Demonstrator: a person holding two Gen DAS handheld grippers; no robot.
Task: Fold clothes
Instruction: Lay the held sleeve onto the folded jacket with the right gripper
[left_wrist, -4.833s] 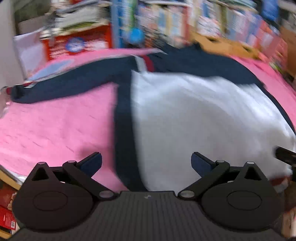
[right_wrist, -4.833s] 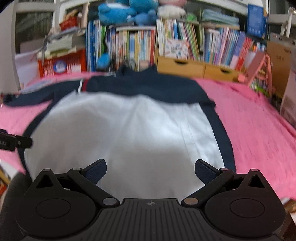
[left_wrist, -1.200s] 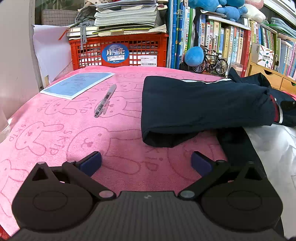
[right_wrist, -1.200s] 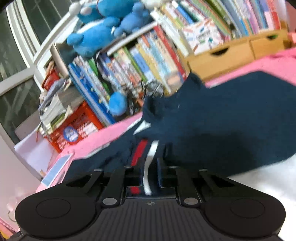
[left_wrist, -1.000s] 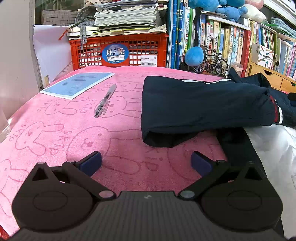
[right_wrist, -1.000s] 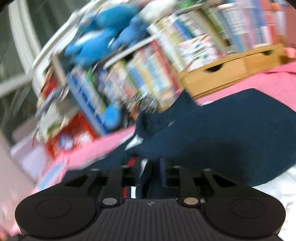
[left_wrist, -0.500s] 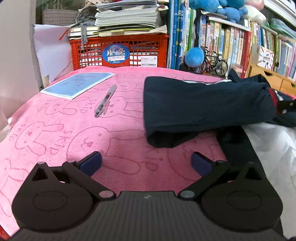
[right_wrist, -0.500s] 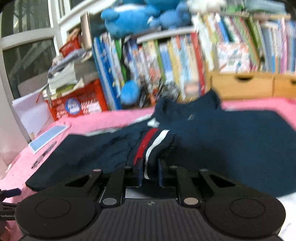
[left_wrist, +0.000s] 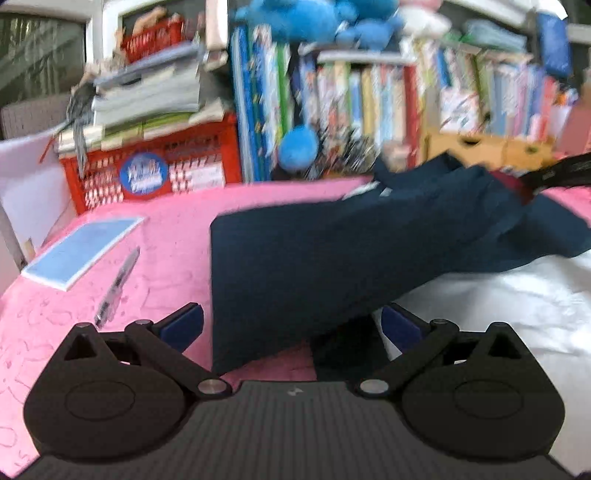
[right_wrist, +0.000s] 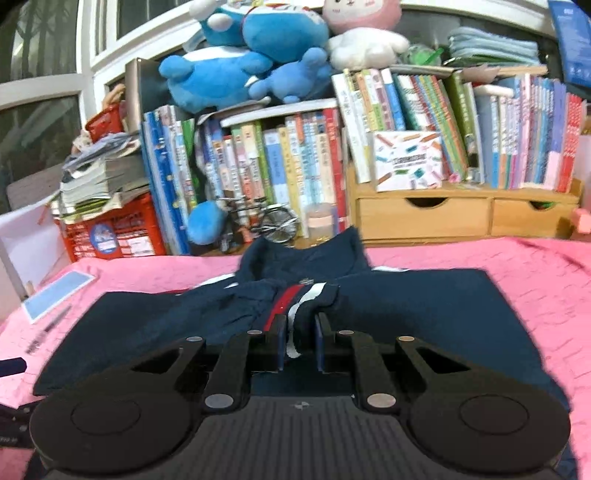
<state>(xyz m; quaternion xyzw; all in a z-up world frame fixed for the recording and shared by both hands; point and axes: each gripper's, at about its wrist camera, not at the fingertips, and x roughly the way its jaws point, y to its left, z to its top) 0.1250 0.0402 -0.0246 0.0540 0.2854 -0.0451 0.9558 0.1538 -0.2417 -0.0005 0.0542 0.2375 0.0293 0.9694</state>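
Jacket cuff (right_wrist: 301, 299) pinched in right gripper (right_wrist: 301, 345), left gripper (left_wrist: 291, 326) wide, empty

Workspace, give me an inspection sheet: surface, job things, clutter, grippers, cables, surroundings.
Surface: pink blanket.
Job's things: navy and white jacket, sleeve folded across, striped cuff lifted.
Clutter: pen, blue booklet.
Grippers: right gripper shut on cuff; left gripper open, empty, over the sleeve's fold.
Cables: nothing seen.
Surroundings: bookshelf, plush toys, red crate, wooden drawers.
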